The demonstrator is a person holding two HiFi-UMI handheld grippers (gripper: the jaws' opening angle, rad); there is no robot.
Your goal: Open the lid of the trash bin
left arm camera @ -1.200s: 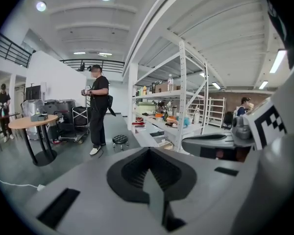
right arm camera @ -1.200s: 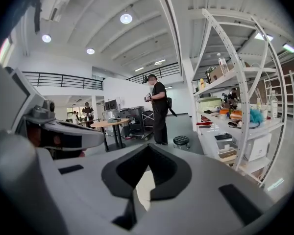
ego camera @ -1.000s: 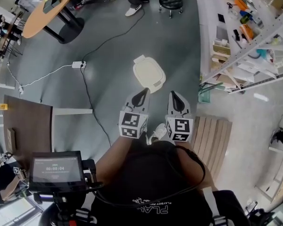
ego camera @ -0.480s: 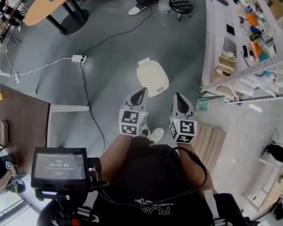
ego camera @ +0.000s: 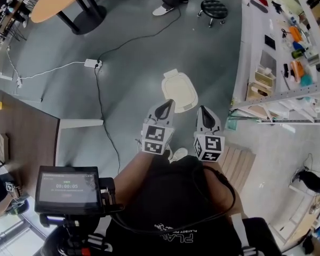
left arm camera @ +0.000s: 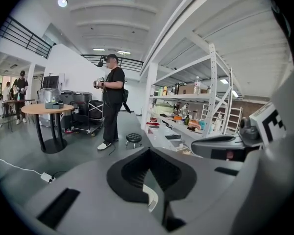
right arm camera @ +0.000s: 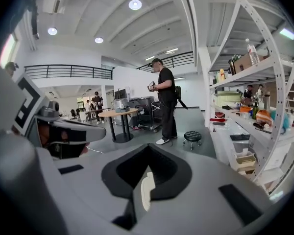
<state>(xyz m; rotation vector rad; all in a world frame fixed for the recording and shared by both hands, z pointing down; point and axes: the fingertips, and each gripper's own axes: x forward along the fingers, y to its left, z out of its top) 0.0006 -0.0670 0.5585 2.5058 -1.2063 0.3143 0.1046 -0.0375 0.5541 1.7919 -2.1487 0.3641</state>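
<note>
On the floor (ego camera: pixel 122 47), just far of both grippers, stands the trash bin (ego camera: pixel 182 98), its cream lid (ego camera: pixel 177 85) down flat. Shelving (ego camera: pixel 272 63) runs close on its right.

Left gripper (ego camera: pixel 165 108): jaws clenched together, nothing between them. The tips point at the bin's near edge from above, with no contact as far as the head view shows.

Right gripper (ego camera: pixel 203 114): jaws likewise pressed together and empty, just right of the bin's near end.

Both gripper views look level across the room, with only a cream sliver of lid showing through each jaw gap.

Step judged: approach, lid not yet opened.

Next move calls for lowering one gripper to the lid and finding a liftable edge, perhaps the small tab at its far end. The jaws would part if a pinch is needed, then swing the lid up. Which edge is hinged I cannot tell.
</note>
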